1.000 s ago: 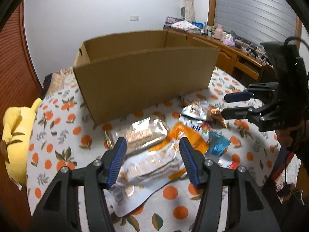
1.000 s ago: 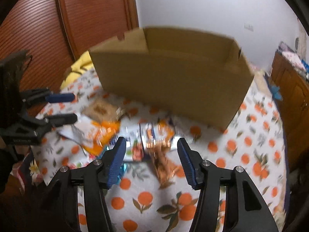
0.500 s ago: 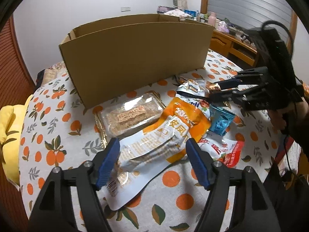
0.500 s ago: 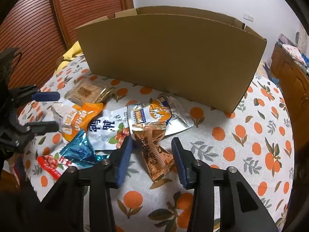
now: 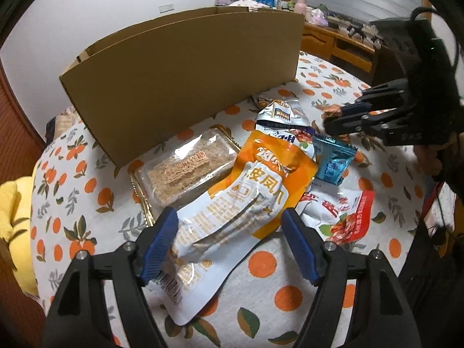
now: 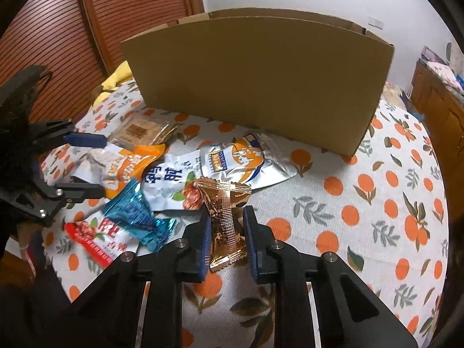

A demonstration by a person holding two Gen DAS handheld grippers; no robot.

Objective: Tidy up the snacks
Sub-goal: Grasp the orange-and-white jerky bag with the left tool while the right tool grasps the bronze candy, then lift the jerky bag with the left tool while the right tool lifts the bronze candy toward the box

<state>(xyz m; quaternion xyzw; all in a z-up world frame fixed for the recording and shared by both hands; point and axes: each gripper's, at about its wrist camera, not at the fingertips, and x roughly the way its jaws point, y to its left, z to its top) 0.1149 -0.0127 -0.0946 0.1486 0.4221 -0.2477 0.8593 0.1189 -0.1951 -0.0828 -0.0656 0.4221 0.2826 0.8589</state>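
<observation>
Nearest to me, the right gripper [image 6: 225, 233] has just been narrowing its fingers [image 6: 205, 237] around the gold foil packet [image 6: 225, 217], which lies flat between them. In the right wrist view a thin gap seems to remain on each side, so I would call this a grip about to land, not a hold. The packet sits apart from the heap, likely why it was picked first.

The left gripper [image 5: 229, 242] has just been spreading its fingers [image 5: 158, 242], and they stand released on either side of the orange-and-white pouch [image 5: 246, 200] — a wide bag needing a wide reach. That pouch overlaps the clear tray of crisp bars [image 5: 185, 168], so lifting it may drag the tray.

Beyond lie the remaining snacks in a loose pile: a blue wrapper [image 6: 133, 211], a red-and-white bag [image 6: 98, 237], a white pouch with blue print [image 6: 171, 181] and a silver pouch [image 6: 246, 159]. None is packed yet.

Behind them stands the cardboard box [image 6: 261, 78], its open top facing up — presumably where everything goes, and its tall wall means each item must be lifted over.

The surface [image 6: 377, 203] wears a white cloth printed with oranges and leaves. A yellow plush toy [image 5: 14, 211] rests at its left edge, slatted wooden doors [image 6: 130, 8] rise behind, and a cluttered wooden sideboard [image 5: 333, 37] lines the far wall.
</observation>
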